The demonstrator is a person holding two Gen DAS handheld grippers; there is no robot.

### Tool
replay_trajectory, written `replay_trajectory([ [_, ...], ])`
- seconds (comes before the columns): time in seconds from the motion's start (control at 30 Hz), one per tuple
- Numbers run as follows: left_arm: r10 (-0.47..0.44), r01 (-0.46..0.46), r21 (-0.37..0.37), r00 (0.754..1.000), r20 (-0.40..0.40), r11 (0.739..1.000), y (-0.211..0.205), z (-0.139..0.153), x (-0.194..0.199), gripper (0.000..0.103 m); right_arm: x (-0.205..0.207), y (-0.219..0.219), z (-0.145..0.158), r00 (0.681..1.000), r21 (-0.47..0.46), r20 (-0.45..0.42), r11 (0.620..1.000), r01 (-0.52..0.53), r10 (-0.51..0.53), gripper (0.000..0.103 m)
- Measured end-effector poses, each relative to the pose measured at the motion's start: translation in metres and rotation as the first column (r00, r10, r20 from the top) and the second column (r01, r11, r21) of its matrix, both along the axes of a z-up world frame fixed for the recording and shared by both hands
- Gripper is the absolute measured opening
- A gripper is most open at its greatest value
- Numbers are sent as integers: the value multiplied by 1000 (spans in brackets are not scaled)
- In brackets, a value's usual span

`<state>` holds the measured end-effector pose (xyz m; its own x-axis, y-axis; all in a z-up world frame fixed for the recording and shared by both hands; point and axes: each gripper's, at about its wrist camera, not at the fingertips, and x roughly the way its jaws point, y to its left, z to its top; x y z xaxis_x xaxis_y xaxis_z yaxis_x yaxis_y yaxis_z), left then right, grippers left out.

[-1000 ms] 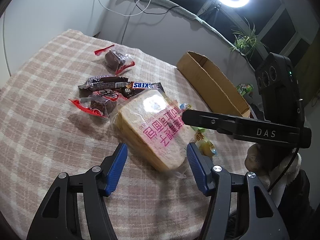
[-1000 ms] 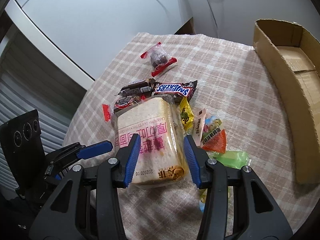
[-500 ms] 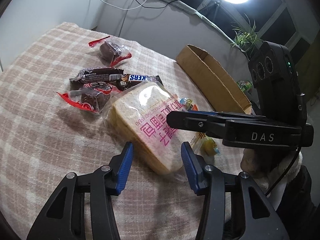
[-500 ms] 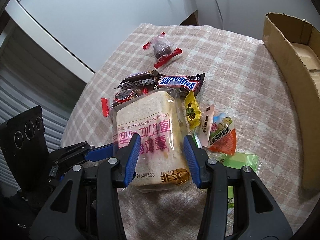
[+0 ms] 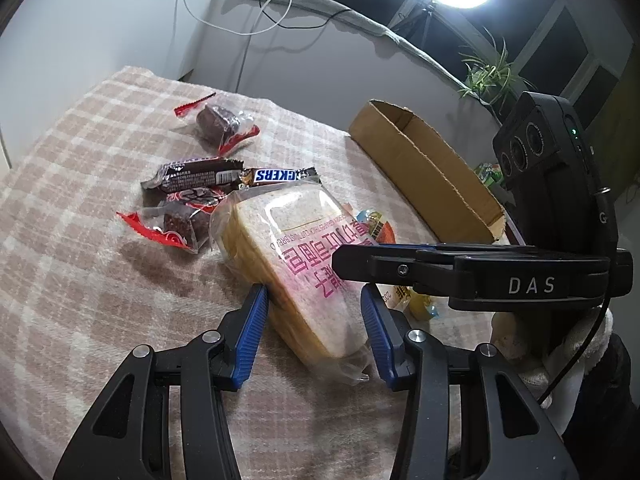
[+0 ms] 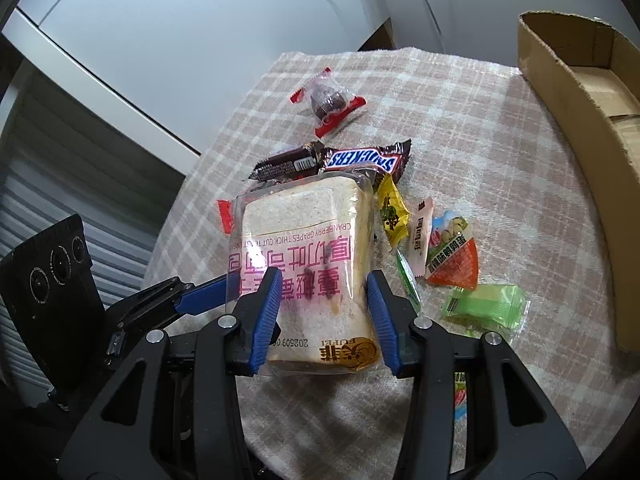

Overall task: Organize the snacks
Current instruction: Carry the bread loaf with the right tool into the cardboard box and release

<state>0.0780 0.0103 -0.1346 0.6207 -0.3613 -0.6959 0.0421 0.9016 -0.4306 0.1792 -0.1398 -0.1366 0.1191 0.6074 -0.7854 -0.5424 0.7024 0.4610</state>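
A bagged loaf of sliced bread (image 5: 288,240) with pink print lies on the plaid cloth, among other snacks. My left gripper (image 5: 314,312) straddles its near corner, and both blue pads touch the bag. My right gripper (image 6: 324,304) is shut on the bread (image 6: 304,224) from the other end, one pad pressing on each side. In the right wrist view one of the left gripper's blue fingers (image 6: 200,300) lies against the bag's left side. A Snickers bar (image 6: 360,159) and a dark chocolate bar (image 6: 284,166) lie just beyond the loaf.
An open cardboard box (image 5: 420,176) stands at the table's right side. Two red-wrapped brownies (image 5: 220,124) (image 5: 176,224) lie to the left. Small packets, yellow (image 6: 392,212), orange (image 6: 456,260) and green (image 6: 488,304), lie right of the loaf. Bare plaid cloth (image 5: 80,280) stretches on the left.
My left gripper's jaws have narrowed and moved forward until they came around the loaf's corner. The right gripper has kept its hold on the bread.
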Motion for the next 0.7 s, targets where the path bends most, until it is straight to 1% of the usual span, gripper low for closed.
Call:
replay_trajectory([
  [0.17, -9, 9, 12, 999, 31, 1000, -3, 12, -3, 46, -2, -9, 19, 999, 17, 34, 1000, 15, -16, 46],
  [0.37, -39, 37, 28, 996, 77, 999, -17, 31, 2, 46, -2, -30, 41, 996, 25, 72, 998, 52, -54, 46],
  [0.7, -132, 125, 52, 981, 144, 991, -58, 61, 26, 46, 10, -87, 78, 980, 44, 131, 988, 147, -151, 46],
])
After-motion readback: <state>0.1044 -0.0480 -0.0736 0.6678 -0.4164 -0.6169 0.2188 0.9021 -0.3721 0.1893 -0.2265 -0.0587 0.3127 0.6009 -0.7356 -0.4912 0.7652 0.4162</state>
